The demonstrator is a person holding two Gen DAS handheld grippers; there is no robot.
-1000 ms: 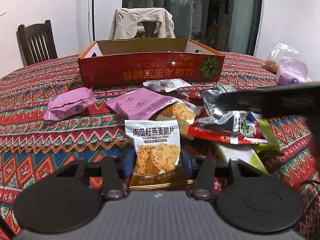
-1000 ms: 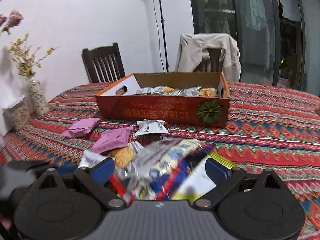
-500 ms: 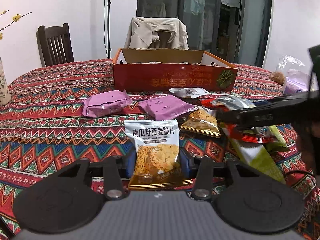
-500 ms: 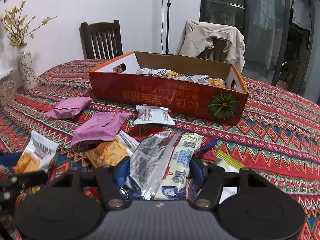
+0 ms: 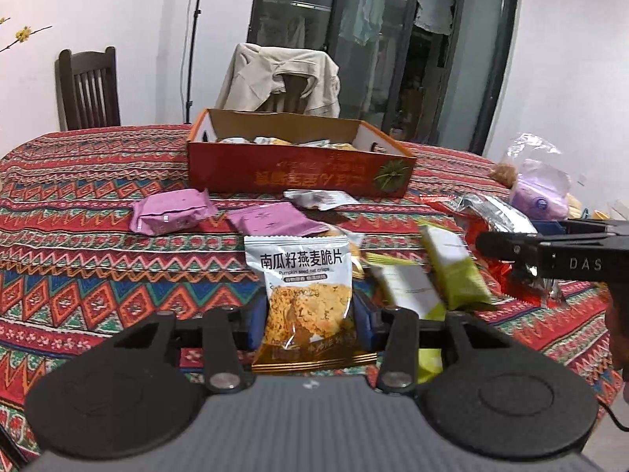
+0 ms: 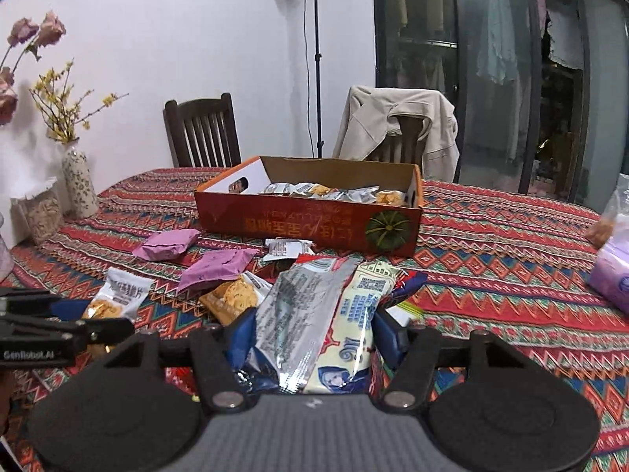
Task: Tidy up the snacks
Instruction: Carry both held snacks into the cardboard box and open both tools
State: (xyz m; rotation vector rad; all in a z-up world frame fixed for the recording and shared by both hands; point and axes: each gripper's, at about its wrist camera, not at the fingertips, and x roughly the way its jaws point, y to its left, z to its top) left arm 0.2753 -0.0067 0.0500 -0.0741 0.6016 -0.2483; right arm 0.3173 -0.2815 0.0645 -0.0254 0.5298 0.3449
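My left gripper (image 5: 310,314) is shut on a white pumpkin seed oat crisps packet (image 5: 304,287) and holds it upright above the table; it also shows in the right wrist view (image 6: 118,297). My right gripper (image 6: 310,330) is shut on a bundle of silver and cream snack packets (image 6: 314,310), lifted off the cloth. The red cardboard box (image 5: 298,171) (image 6: 310,224) stands ahead on the table with several packets inside. Two purple packets (image 5: 169,214) (image 5: 275,224), a small white packet (image 5: 318,198) and two green-and-white packets (image 5: 452,271) lie between me and the box.
The round table has a red patterned cloth (image 5: 78,236). A vase with flowers (image 6: 78,181) and a jar (image 6: 39,216) stand at the left. A purple bag (image 5: 542,192) lies at the right. Two chairs (image 6: 202,133) (image 5: 279,78) stand behind the table.
Both grippers have risen and pulled back with their packets held; the box interior now shows in the left wrist view. The right gripper's bundle has lifted clear of the pile.
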